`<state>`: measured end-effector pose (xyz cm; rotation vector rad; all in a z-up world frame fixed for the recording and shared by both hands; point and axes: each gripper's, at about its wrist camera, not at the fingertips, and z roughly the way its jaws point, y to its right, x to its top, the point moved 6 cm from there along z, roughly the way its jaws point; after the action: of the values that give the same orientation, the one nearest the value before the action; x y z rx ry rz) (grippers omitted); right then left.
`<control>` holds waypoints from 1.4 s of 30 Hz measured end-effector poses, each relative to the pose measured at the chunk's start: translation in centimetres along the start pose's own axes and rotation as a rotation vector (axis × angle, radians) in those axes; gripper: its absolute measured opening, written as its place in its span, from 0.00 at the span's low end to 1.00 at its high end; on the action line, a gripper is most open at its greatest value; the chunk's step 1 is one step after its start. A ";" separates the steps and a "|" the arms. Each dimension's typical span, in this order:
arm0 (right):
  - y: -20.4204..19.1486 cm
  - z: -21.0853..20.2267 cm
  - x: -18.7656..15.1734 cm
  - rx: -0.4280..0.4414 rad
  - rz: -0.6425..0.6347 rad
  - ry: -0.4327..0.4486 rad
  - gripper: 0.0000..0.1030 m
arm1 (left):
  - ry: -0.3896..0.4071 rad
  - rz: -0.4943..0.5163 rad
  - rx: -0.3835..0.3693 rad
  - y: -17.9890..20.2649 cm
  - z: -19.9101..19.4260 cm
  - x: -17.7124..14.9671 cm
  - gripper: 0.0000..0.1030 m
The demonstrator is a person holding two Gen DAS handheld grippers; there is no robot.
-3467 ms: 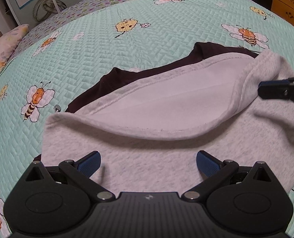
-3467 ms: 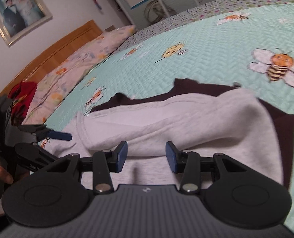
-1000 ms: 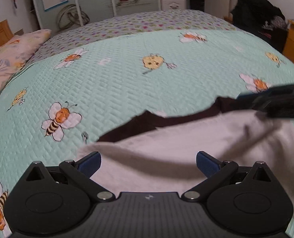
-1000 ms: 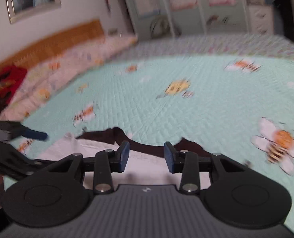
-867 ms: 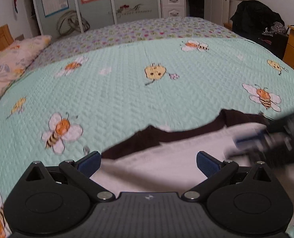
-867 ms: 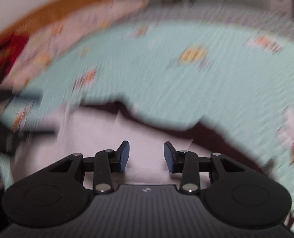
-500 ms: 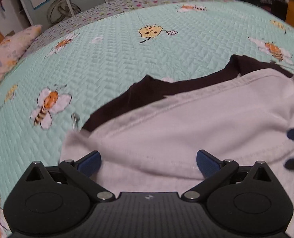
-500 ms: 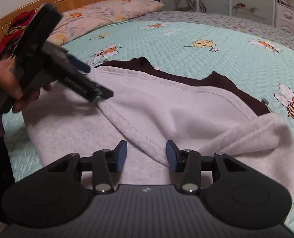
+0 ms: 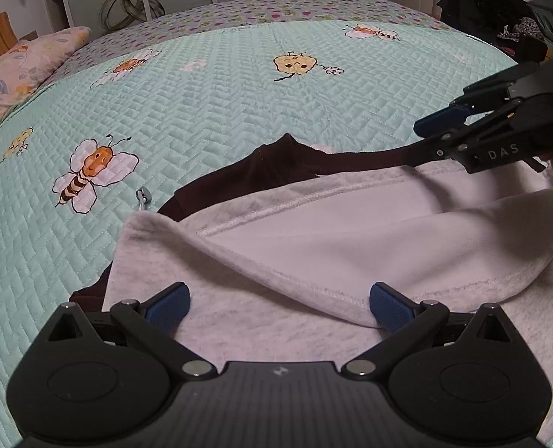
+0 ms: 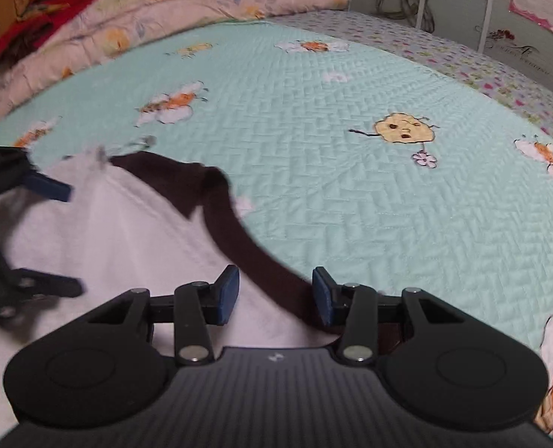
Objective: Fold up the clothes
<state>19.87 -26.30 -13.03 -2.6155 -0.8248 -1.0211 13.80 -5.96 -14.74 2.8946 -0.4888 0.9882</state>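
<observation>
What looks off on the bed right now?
The light grey fleece garment is folded unevenly: its top layer runs diagonally, not squared, exposing the dark brown garment beneath it. A small metal zipper pull lies loose on the quilt.

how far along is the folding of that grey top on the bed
Early stage. Done: the grey top lies on the bed cover over a dark garment, one edge turned over showing its pale lining. In hand: nothing; the left gripper hovers open above the fold, the right gripper open at the dark edge. Left: flatten and finish the folds.
</observation>
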 end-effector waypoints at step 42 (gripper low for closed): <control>-3.7 6.2 5.3 0.109 -0.165 0.056 0.48 | -0.010 -0.002 -0.026 -0.3 0.3 0.1 1.00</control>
<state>24.43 -18.67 -13.99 -2.4492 -1.0665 -1.0539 14.13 -5.73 -14.91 2.8782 -0.4950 0.9603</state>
